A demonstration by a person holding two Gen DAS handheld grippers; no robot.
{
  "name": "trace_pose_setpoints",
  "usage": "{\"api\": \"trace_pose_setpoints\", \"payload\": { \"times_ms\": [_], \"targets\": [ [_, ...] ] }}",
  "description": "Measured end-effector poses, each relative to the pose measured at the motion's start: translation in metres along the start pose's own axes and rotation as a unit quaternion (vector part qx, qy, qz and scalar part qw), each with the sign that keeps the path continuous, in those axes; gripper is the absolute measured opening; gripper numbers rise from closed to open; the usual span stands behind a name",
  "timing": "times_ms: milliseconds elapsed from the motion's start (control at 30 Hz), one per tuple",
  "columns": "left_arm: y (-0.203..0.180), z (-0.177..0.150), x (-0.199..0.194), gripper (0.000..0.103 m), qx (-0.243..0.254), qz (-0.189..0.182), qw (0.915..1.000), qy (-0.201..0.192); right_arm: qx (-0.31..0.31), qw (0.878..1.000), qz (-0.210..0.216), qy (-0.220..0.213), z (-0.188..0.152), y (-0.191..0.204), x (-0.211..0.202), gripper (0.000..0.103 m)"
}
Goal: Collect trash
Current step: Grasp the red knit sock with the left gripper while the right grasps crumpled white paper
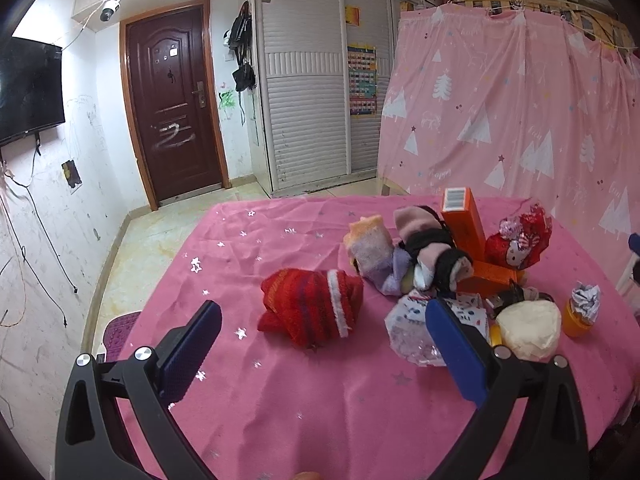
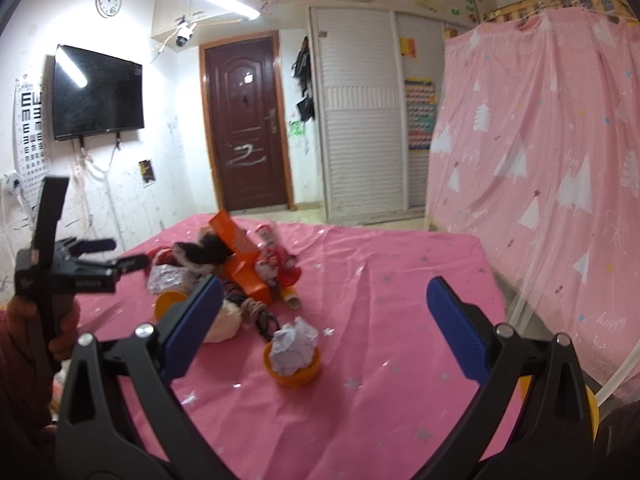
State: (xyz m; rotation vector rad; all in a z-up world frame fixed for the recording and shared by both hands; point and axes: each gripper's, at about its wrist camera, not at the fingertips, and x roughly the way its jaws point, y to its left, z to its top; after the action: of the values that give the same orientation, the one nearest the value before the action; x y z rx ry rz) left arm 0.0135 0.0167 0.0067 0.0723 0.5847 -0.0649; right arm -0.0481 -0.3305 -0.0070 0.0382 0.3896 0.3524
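Note:
A pile lies on the pink tablecloth (image 1: 320,400). In the left wrist view my left gripper (image 1: 324,320) is open and empty, just short of a red striped sock (image 1: 308,308). Behind it are pastel socks (image 1: 384,256), an orange box (image 1: 464,224), a red Hello Kitty wrapper (image 1: 520,244), a crinkled plastic wrapper (image 1: 412,332), a cream ball (image 1: 528,330) and an orange cup holding crumpled paper (image 1: 582,308). In the right wrist view my right gripper (image 2: 324,300) is open and empty, the orange cup of crumpled paper (image 2: 294,354) between its fingers. The left gripper (image 2: 112,260) shows at the left.
The table's far edge meets a tiled floor (image 1: 160,232) leading to a brown door (image 1: 172,100). A pink curtain (image 2: 540,160) hangs along the right side. A purple chair seat (image 1: 120,332) sits at the table's left edge. A yellow object (image 2: 588,404) lies at the lower right.

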Motion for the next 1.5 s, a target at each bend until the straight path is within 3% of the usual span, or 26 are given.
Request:
{"api": "trace_pose_setpoints", "payload": {
  "times_ms": [100, 300, 567, 600, 633, 667, 700, 900, 1067, 1167, 1233, 1500],
  "targets": [
    [0.011, 0.01, 0.009, 0.095, -0.006, -0.006, 0.9997, 0.021, -0.001, 0.999, 0.031, 0.038, 0.0, 0.011, 0.01, 0.098],
    [0.024, 0.026, 0.044, 0.095, -0.019, -0.013, 0.9966, 0.08, -0.039, 0.995, 0.005, 0.095, -0.008, 0.033, 0.033, 0.098],
    [0.02, 0.028, 0.073, 0.094, -0.015, -0.029, 0.9925, 0.118, -0.012, 0.993, -0.004, 0.121, -0.004, 0.023, 0.044, 0.095],
    [0.02, 0.027, 0.075, 0.086, -0.014, -0.029, 0.9922, 0.12, -0.006, 0.992, -0.002, 0.123, -0.003, 0.02, 0.044, 0.091],
    [0.019, 0.026, 0.078, 0.078, -0.011, -0.032, 0.9914, 0.126, -0.002, 0.992, 0.0, 0.128, -0.004, 0.019, 0.047, 0.076],
    [0.017, 0.025, 0.082, 0.061, -0.01, -0.035, 0.9901, 0.136, 0.003, 0.991, 0.0, 0.133, -0.004, 0.018, 0.05, 0.064],
    [0.017, 0.023, 0.086, 0.049, -0.013, -0.036, 0.9881, 0.149, 0.007, 0.99, 0.0, 0.138, -0.004, 0.017, 0.052, 0.061],
    [0.011, 0.012, 0.083, 0.019, 0.007, -0.005, 0.9902, 0.139, 0.009, 0.989, -0.009, 0.144, -0.006, 0.02, 0.055, 0.052],
    [0.014, 0.012, 0.078, 0.015, -0.004, -0.002, 0.9909, 0.135, 0.012, 0.991, -0.027, 0.132, -0.004, 0.02, 0.045, 0.051],
    [0.02, 0.013, 0.073, 0.014, -0.015, 0.004, 0.9918, 0.127, 0.008, 0.99, -0.032, 0.134, -0.007, 0.018, 0.04, 0.027],
    [0.024, 0.017, 0.072, 0.014, -0.02, 0.007, 0.9923, 0.122, 0.006, 0.989, -0.03, 0.141, -0.01, 0.018, 0.042, 0.02],
    [0.033, 0.032, 0.04, 0.014, -0.042, 0.016, 0.9953, 0.085, 0.016, 0.993, -0.024, 0.117, -0.006, 0.019, 0.032, 0.018]
  ]
}}
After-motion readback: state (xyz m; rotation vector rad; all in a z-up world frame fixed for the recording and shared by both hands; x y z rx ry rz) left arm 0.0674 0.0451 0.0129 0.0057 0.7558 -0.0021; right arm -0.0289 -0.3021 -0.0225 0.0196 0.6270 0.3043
